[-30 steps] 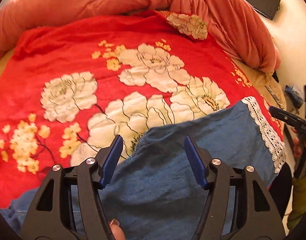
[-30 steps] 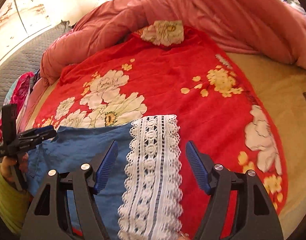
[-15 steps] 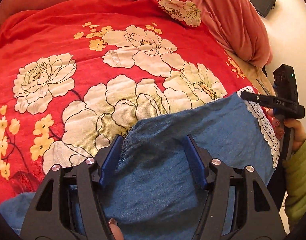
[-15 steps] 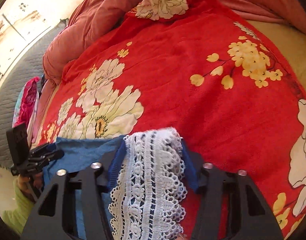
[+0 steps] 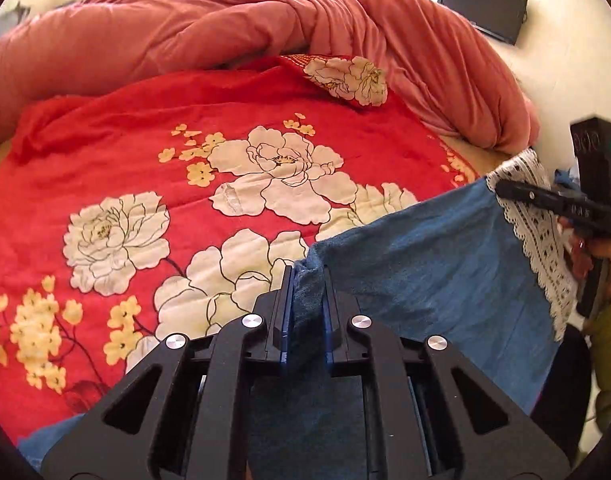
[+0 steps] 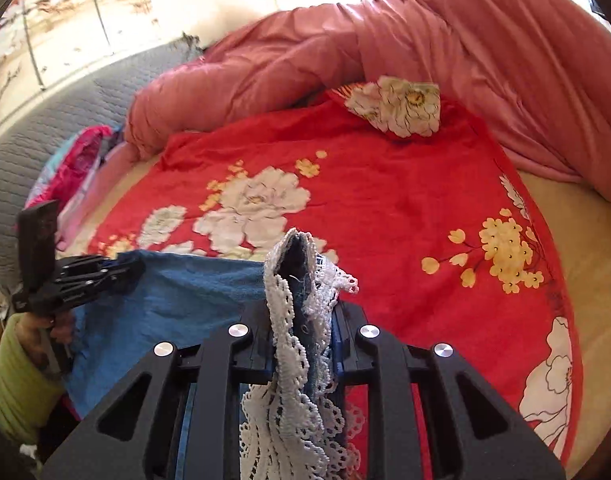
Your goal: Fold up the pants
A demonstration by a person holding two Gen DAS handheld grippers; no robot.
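The blue denim pants point(image 5: 433, 264) with a white lace hem point(image 5: 541, 240) hang stretched between my two grippers above the red floral bedspread point(image 5: 185, 160). My left gripper point(image 5: 307, 280) is shut on the denim edge at one end. My right gripper point(image 6: 303, 312) is shut on the lace hem point(image 6: 289, 320) at the other end. The right gripper also shows in the left wrist view point(image 5: 545, 200), and the left gripper shows in the right wrist view point(image 6: 105, 272), gripping the blue cloth point(image 6: 177, 304).
A bunched pink quilt point(image 5: 265, 24) lies along the far side of the bed. A folded floral corner point(image 6: 397, 106) sits on the bedspread. Pink clothes point(image 6: 65, 168) and a grey quilted headboard point(image 6: 45, 120) are at the left. A black device point(image 5: 481, 12) lies on the floor.
Both grippers have closed on the pants, the left on the denim edge, the right on the lace hem, and have lifted the cloth off the bedspread.
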